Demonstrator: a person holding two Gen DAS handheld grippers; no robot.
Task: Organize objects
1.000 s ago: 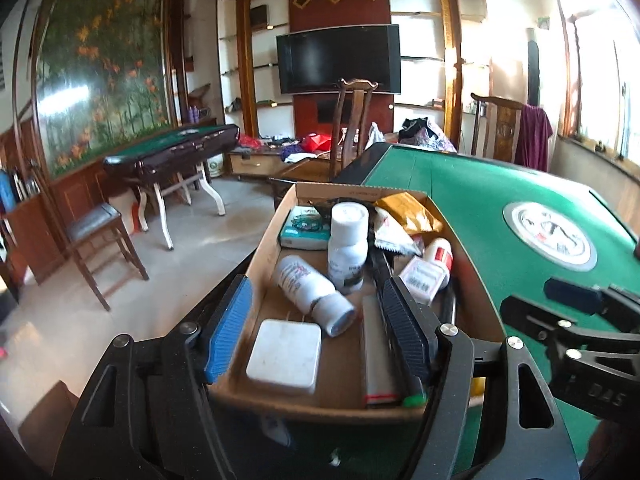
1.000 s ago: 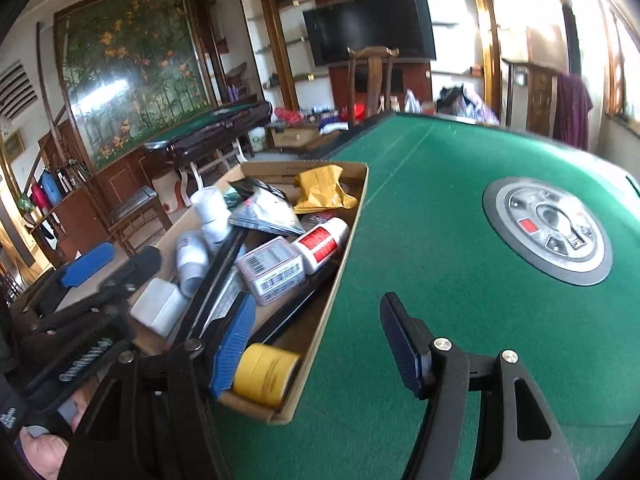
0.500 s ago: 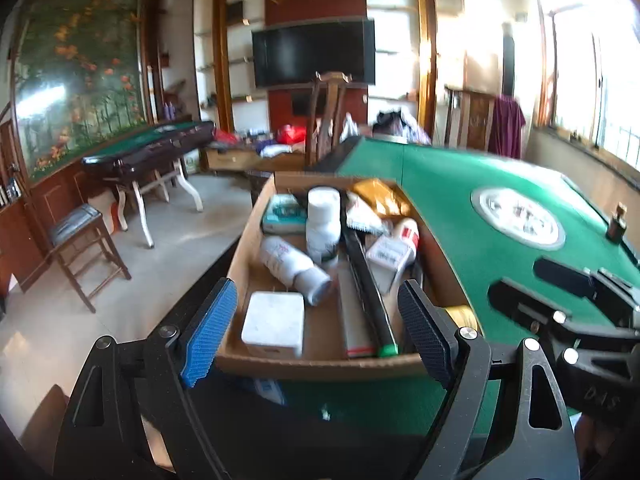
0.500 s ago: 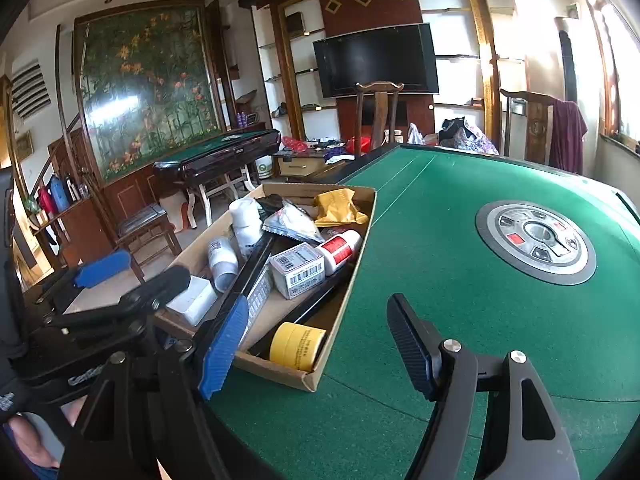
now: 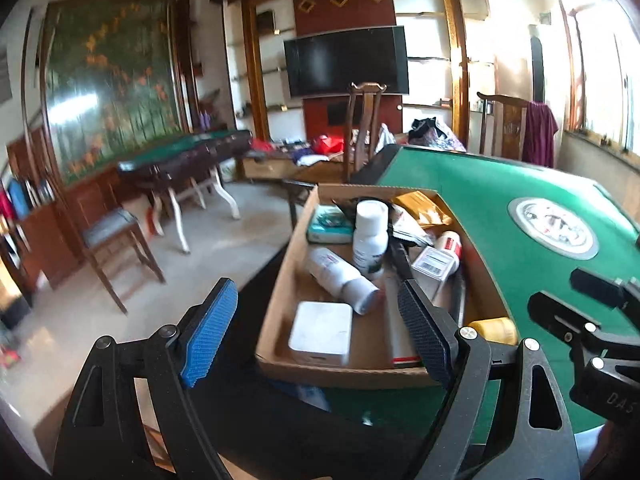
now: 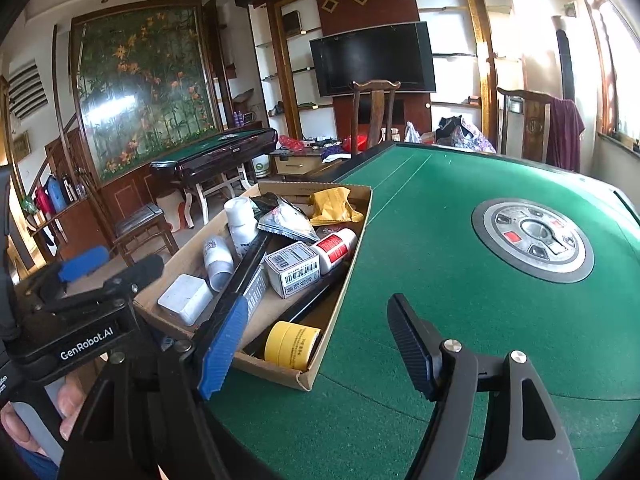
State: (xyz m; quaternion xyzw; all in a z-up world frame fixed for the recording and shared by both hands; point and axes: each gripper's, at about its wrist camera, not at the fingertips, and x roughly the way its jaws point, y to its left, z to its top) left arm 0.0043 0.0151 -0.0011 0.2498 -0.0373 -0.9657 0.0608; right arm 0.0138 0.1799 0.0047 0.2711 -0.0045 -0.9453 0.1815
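Living room with wall-mounted television (image 6: 372, 58), floral mural, wooden chairs; green felt counter (image 6: 460, 280) in front, round control panel (image 6: 532, 240) set in its middle. Cardboard box (image 6: 344, 284) sitting at the counter's left edge, open-topped, crowded; inside: upright white bottle (image 5: 370, 234), second white bottle (image 5: 340, 276) lying on its side, flat white case (image 5: 322, 332) at the near end, barcoded carton (image 6: 292, 268) touching a red-labelled bottle (image 6: 334, 244), yellow tape roll (image 6: 292, 344) in the near right corner, yellow packet (image 6: 332, 204) at the far end, long black bar (image 6: 244, 276) lying lengthwise. Left hand-held gripper (image 5: 316, 332) just short of the box's near wall, jaws just been opening, now wide apart, gripping nothing. Right hand-held gripper (image 6: 316, 344) above the felt beside the box's near right corner, jaws likewise just been opening, apart, nothing between the pads.
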